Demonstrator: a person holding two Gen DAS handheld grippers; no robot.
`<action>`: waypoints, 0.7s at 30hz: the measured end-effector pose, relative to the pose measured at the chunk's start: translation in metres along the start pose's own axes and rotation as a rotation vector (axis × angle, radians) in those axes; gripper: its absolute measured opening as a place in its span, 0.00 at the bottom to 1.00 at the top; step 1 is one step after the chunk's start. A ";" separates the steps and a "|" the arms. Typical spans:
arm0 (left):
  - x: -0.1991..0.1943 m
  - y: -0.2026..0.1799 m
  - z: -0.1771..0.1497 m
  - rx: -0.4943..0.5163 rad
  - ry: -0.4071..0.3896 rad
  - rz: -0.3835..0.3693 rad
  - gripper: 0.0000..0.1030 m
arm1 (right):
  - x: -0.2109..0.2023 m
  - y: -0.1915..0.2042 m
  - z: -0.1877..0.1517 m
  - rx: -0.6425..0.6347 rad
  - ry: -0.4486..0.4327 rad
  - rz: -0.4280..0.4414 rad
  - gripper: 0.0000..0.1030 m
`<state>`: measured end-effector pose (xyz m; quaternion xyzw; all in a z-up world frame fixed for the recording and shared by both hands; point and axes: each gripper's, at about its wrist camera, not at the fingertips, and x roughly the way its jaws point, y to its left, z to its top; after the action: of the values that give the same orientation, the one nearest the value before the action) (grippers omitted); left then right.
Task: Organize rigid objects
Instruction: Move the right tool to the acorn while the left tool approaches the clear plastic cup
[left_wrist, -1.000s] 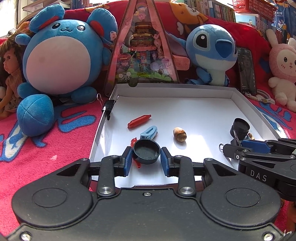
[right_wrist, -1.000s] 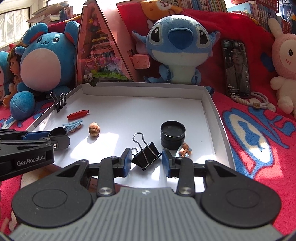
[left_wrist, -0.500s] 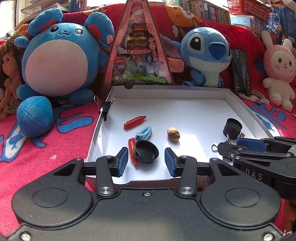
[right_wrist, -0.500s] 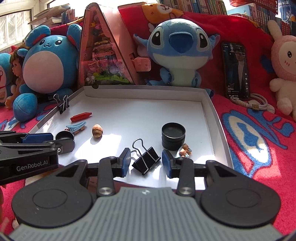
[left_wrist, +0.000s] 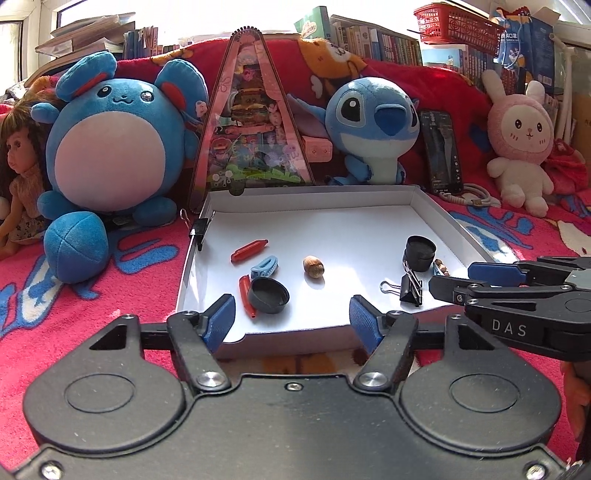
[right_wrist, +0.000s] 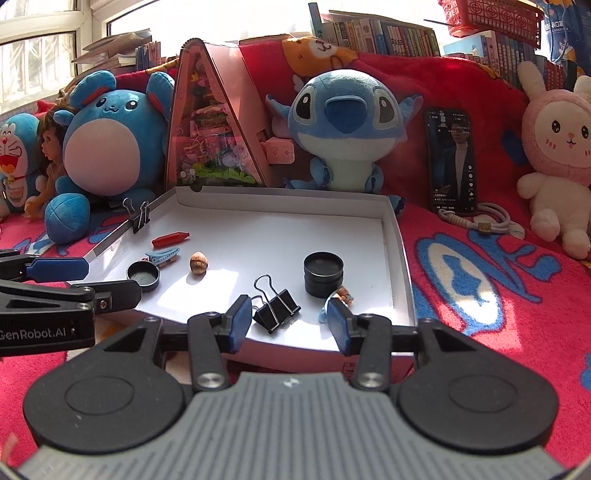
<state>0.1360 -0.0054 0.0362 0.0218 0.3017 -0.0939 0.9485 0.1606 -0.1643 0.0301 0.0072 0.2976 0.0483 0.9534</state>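
Note:
A white tray (left_wrist: 332, 218) (right_wrist: 280, 199) lies on the red blanket. In it are a black cap (left_wrist: 268, 295) (right_wrist: 143, 276), two red clips (left_wrist: 248, 250), a blue hair clip (left_wrist: 265, 266), a nut (left_wrist: 313, 266) (right_wrist: 198, 262), a black round tin (left_wrist: 420, 252) (right_wrist: 323, 273), a black binder clip (left_wrist: 410, 287) (right_wrist: 277, 309) and a small charm (right_wrist: 343, 295). My left gripper (left_wrist: 291, 321) is open and empty at the tray's near edge, behind the cap. My right gripper (right_wrist: 290, 325) is open and empty at the near edge, behind the binder clip.
Another binder clip (left_wrist: 199, 229) is clamped on the tray's left wall. Plush toys (left_wrist: 110, 155) (right_wrist: 343, 129), a triangular pink box (left_wrist: 251, 122), a phone (right_wrist: 452, 158) with a cable and a doll (left_wrist: 18, 173) stand behind and beside the tray.
Both grippers have opened and pulled back from the tray. The left let go of the black cap; the right let go of the binder clip. Both lie in the tray.

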 end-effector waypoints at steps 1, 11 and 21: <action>-0.004 -0.002 -0.002 0.001 -0.002 -0.009 0.67 | -0.003 -0.001 -0.001 0.000 -0.002 -0.001 0.61; -0.033 -0.017 -0.021 0.021 0.004 -0.082 0.73 | -0.030 -0.010 -0.022 -0.047 -0.028 -0.022 0.69; -0.043 -0.034 -0.046 0.053 0.049 -0.134 0.74 | -0.045 -0.015 -0.045 -0.086 -0.031 -0.028 0.72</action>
<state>0.0692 -0.0273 0.0240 0.0291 0.3231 -0.1648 0.9314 0.0993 -0.1848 0.0180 -0.0373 0.2802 0.0479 0.9580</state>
